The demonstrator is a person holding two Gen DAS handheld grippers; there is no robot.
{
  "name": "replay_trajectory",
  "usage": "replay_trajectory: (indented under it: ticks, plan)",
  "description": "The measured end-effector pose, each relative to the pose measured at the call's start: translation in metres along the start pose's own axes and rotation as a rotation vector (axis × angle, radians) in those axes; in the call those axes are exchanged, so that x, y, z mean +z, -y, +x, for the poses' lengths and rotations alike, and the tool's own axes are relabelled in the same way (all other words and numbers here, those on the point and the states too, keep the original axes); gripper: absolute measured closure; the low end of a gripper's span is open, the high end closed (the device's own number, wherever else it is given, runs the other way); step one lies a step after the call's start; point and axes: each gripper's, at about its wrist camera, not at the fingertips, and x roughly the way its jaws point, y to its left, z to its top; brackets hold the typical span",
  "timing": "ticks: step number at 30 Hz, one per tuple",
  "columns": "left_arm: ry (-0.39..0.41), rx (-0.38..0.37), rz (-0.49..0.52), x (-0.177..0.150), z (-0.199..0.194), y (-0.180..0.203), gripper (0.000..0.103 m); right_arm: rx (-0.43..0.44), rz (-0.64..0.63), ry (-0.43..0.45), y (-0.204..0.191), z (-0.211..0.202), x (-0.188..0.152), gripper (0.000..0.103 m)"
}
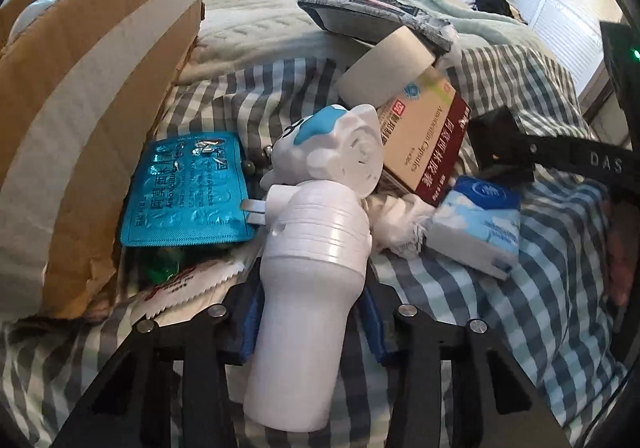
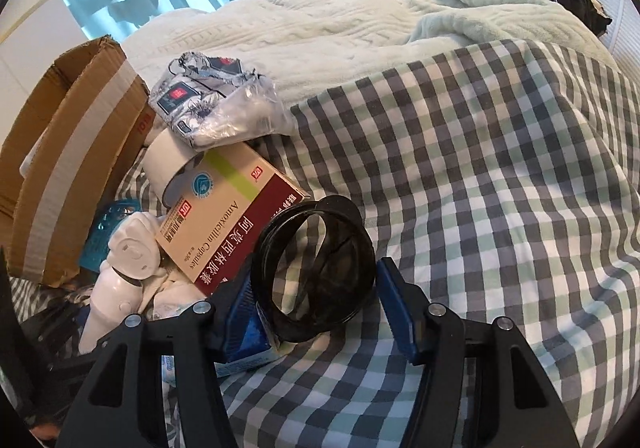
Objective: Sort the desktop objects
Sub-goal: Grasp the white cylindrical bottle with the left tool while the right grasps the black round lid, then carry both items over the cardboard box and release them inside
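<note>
Precariously, my left gripper (image 1: pixel 310 322) clamps the white cat-headed device (image 1: pixel 316 216); my right gripper (image 2: pixel 320 312) straddles a black ring (image 2: pixel 316 272), grip uncertain. Lifting could topple the leaning medicine box (image 2: pixel 232 216).

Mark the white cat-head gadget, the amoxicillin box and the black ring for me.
white cat-head gadget (image 1: pixel 316 280), left wrist view, on its smooth lower body.
amoxicillin box (image 2: pixel 224 216), right wrist view, on the beige top face.
black ring (image 2: pixel 320 328), right wrist view, on its near lower rim.
</note>
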Motion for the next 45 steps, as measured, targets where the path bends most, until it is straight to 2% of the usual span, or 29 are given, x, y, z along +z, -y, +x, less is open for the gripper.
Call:
replay_trajectory:
  ticks: [5, 12, 16, 24, 30, 34, 38, 41, 45]
  plan:
    - [0.033, -0.027, -0.01, -0.008, -0.014, 0.0, 0.061, 0.022, 0.028, 0.093, 0.003, -0.024, -0.001, 0.045]
    - [0.094, -0.096, -0.023, -0.01, -0.051, 0.004, 0.061, 0.021, 0.006, 0.144, -0.009, -0.06, -0.006, 0.045]
    - [0.148, -0.106, -0.013, -0.009, -0.078, 0.007, 0.061, 0.039, -0.023, 0.16, -0.025, -0.082, -0.012, 0.045]
    - [0.287, -0.111, -0.039, 0.007, -0.134, -0.008, 0.061, 0.077, -0.119, 0.224, -0.078, -0.135, -0.01, 0.045]
    - [0.391, -0.074, -0.088, 0.026, -0.175, -0.039, 0.061, 0.123, -0.218, 0.261, -0.136, -0.162, 0.004, 0.045]
    - [0.432, -0.029, -0.137, 0.043, -0.191, -0.071, 0.061, 0.155, -0.284, 0.268, -0.179, -0.162, 0.019, 0.045]
    - [0.449, 0.022, -0.184, 0.052, -0.192, -0.109, 0.061, 0.202, -0.322, 0.254, -0.221, -0.146, 0.035, 0.046]
    - [0.446, 0.058, -0.219, 0.055, -0.179, -0.14, 0.061, 0.249, -0.336, 0.222, -0.249, -0.12, 0.047, 0.046]
    - [0.395, 0.071, -0.284, 0.052, -0.149, -0.179, 0.061, 0.257, -0.34, 0.178, -0.266, -0.079, 0.059, 0.046]
